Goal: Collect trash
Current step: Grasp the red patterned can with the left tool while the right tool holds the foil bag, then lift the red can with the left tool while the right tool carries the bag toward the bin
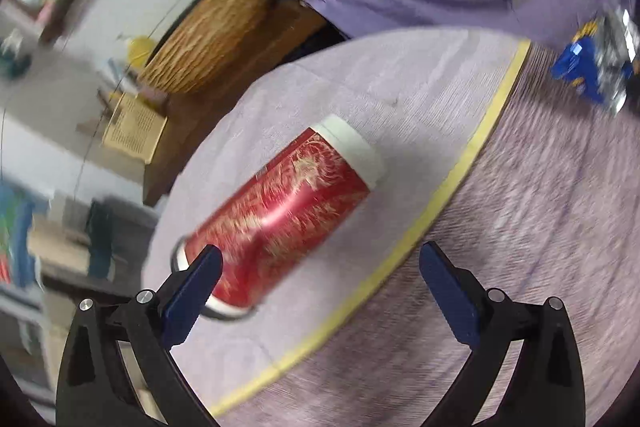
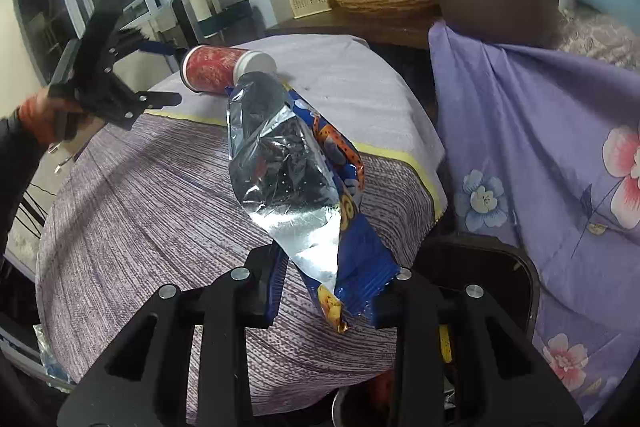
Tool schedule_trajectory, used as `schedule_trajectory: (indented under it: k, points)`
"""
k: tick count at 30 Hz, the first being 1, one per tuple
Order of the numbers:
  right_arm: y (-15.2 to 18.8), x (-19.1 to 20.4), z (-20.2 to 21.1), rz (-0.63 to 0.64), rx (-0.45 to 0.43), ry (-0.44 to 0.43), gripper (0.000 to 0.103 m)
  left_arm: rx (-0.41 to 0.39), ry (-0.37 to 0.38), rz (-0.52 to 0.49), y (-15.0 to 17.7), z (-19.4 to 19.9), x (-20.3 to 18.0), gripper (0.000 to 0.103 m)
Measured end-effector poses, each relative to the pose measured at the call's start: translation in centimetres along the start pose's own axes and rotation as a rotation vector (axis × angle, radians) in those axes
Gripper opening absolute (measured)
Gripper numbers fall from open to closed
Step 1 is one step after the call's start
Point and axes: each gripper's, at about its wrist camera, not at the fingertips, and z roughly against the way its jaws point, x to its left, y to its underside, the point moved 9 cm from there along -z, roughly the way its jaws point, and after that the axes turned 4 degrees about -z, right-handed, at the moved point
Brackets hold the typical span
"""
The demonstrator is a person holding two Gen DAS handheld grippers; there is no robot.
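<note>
The right gripper (image 2: 326, 291) is clamped on the bottom edge of a blue foil snack bag (image 2: 296, 179), held up over the round table (image 2: 132, 195). The left gripper (image 1: 316, 267) hangs wide apart and empty near a red can (image 1: 280, 211) lying on its side on the table's far part. A dark bin (image 2: 516, 267) stands just right of the table, beside a flowered purple cloth (image 2: 540, 131).

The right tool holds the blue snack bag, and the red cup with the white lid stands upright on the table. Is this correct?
Not quite. The red cup lies on its side on the table, as the left wrist view shows. The rest holds: the right tool is shut on the blue snack bag.
</note>
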Motion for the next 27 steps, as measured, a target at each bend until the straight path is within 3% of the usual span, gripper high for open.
schedule_trajectory:
  k: [4, 11, 17, 23, 27]
  points:
    - [0.0, 0.3, -0.5, -0.003, -0.001, -0.007, 0.032, 0.061, -0.018, -0.2, -1.4, -3.0, 0.5, 0.098]
    - [0.0, 0.6, -1.3, -0.023, -0.004, -0.021, 0.032, 0.166, 0.102, -0.418, -1.4, -7.1, -0.7, 0.099]
    - [0.3, 0.3, -1.6, -0.044, -0.004, -0.028, 0.032, 0.137, 0.222, -0.345, -2.3, -6.9, -0.3, 0.082]
    - [0.6, -0.2, -1.0, -0.092, -0.013, -0.041, 0.032, 0.112, 0.207, -0.301, -1.9, -6.2, -0.7, 0.072]
    - [0.6, -0.2, -0.1, -0.097, -0.028, -0.043, 0.032, 0.11, 0.155, -0.293, -1.8, -5.5, -1.5, 0.068]
